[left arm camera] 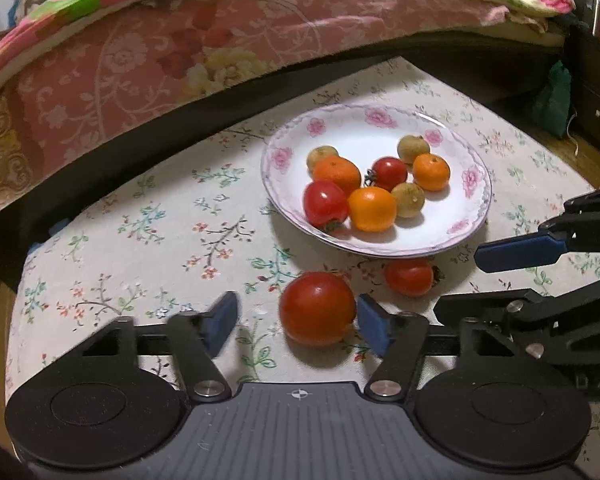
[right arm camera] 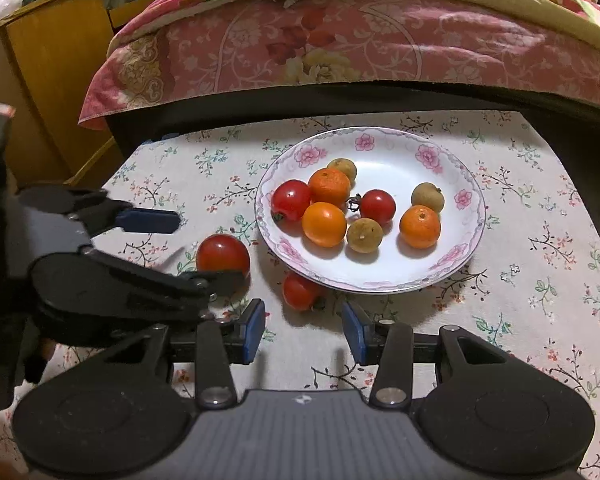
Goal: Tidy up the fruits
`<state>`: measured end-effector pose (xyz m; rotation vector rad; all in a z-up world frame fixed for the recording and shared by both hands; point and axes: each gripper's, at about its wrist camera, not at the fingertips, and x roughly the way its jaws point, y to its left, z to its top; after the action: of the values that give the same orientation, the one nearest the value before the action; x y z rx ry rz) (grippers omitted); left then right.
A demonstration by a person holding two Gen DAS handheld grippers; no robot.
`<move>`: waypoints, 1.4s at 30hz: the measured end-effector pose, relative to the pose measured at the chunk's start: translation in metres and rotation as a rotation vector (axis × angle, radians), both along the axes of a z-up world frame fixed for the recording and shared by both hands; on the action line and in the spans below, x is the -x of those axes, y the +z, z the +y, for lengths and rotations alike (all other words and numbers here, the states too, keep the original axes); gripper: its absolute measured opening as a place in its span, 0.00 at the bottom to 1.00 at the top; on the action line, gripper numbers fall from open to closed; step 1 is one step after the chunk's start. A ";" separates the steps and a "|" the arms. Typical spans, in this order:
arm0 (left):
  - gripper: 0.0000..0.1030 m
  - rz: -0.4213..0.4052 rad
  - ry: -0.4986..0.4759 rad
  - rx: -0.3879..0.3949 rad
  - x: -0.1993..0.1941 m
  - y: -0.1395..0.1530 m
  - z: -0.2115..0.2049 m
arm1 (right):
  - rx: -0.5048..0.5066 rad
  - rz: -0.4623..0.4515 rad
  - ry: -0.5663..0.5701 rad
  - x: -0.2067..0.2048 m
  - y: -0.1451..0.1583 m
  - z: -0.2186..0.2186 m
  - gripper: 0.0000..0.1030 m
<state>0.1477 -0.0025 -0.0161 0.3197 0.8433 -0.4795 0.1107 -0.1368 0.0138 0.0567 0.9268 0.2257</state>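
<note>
A white flowered plate (left arm camera: 360, 132) (right arm camera: 388, 152) holds three oranges, two tomatoes and three small brown fruits. Two tomatoes lie on the floral cloth in front of it. The bigger tomato (left arm camera: 318, 308) (right arm camera: 223, 256) sits between the fingers of my left gripper (left arm camera: 298, 326) (right arm camera: 210, 248). It touches the right pad, and a gap shows at the left pad. The smaller tomato (left arm camera: 410, 276) (right arm camera: 300, 290) rests against the plate's near rim. It lies just ahead of my right gripper (right arm camera: 305, 332) (left arm camera: 460, 282), which is open and holds nothing.
A bed with a pink floral quilt (right arm camera: 340, 40) runs along the table's far edge. A wooden cabinet (right arm camera: 48, 80) stands at the far left, dark drawers (left arm camera: 596, 92) and a green bag (left arm camera: 552, 100) at the far right. The two grippers are close side by side.
</note>
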 end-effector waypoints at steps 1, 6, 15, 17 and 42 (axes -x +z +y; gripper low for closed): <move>0.60 0.002 -0.004 0.002 0.000 0.000 -0.002 | 0.006 0.003 0.001 0.000 0.000 0.000 0.40; 0.48 0.012 -0.001 0.013 0.002 0.003 -0.002 | 0.006 0.012 -0.004 0.000 0.000 -0.002 0.40; 0.47 0.014 0.032 -0.029 0.011 0.006 0.007 | -0.005 0.005 -0.010 0.001 0.005 -0.005 0.40; 0.47 0.023 0.048 -0.030 0.014 0.008 0.013 | -0.011 0.002 -0.012 0.001 0.006 -0.004 0.40; 0.48 0.071 0.097 -0.063 0.059 0.014 0.037 | -0.031 -0.007 -0.021 -0.015 -0.007 0.025 0.40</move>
<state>0.0887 0.0349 -0.0018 0.3197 0.9397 -0.3763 0.1257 -0.1116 0.0068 0.0937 0.9155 0.2205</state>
